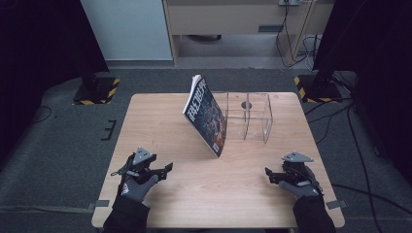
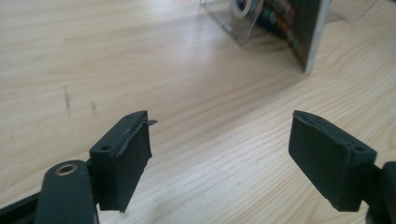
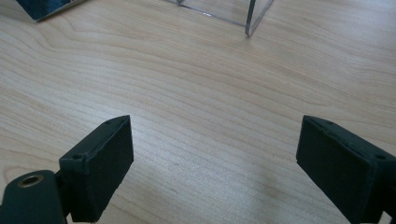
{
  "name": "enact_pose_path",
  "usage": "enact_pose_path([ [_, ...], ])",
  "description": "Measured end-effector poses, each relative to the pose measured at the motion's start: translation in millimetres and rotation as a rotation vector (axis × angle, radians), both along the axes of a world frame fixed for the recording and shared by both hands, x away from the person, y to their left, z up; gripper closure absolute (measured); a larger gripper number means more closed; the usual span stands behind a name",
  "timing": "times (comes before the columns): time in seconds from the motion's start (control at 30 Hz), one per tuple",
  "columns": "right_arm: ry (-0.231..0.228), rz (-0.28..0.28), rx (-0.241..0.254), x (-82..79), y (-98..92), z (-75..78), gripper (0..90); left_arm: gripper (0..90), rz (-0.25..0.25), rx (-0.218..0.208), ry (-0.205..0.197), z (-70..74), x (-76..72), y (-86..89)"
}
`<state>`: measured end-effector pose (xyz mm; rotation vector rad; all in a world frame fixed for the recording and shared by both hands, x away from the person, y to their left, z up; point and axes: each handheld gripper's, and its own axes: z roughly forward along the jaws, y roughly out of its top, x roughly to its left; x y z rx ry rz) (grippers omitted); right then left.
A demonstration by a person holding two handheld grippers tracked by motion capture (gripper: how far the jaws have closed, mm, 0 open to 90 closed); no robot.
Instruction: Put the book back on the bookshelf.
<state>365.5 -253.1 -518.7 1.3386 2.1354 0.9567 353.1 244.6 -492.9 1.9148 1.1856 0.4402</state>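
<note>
High view: magazine (image 1: 206, 114) leans on rack (image 1: 248, 116) at 12; both jaws open, empty. We should grip its spine.

A light wooden worktop (image 1: 160, 121) is set on a dark grey carpeted floor (image 1: 58, 145), which is crossed by black cables (image 1: 350, 131) at the right. Two black stands on bases marked with yellow and black stripes (image 1: 96, 90) are placed at the far corners, and dark curtains (image 1: 39, 39) are hung at both sides. Behind, a pale wall panel (image 1: 128, 29) and a light wooden cabinet (image 1: 228, 19) are seen.
</note>
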Motion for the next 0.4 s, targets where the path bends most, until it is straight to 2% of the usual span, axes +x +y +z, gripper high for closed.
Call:
enact_pose_path([
  [0.03,0.005,-0.001,-0.002,-0.1,0.0,-0.4,11.0,17.3,-0.002,0.008,0.023,-4.1,1.0,2.1],
  [0.1,0.012,-0.003,-0.009,0.6,-0.2,-1.2,10.9,16.6,-0.011,0.051,0.057,-13.2,3.1,5.2],
  [0.2,0.018,0.000,-0.015,0.9,0.2,-2.2,10.7,16.2,-0.027,0.111,0.084,-21.8,5.7,8.4],
  [0.4,0.028,-0.004,-0.036,1.9,-1.6,-3.9,10.4,13.8,-0.024,0.134,0.130,-29.9,9.5,17.7],
])
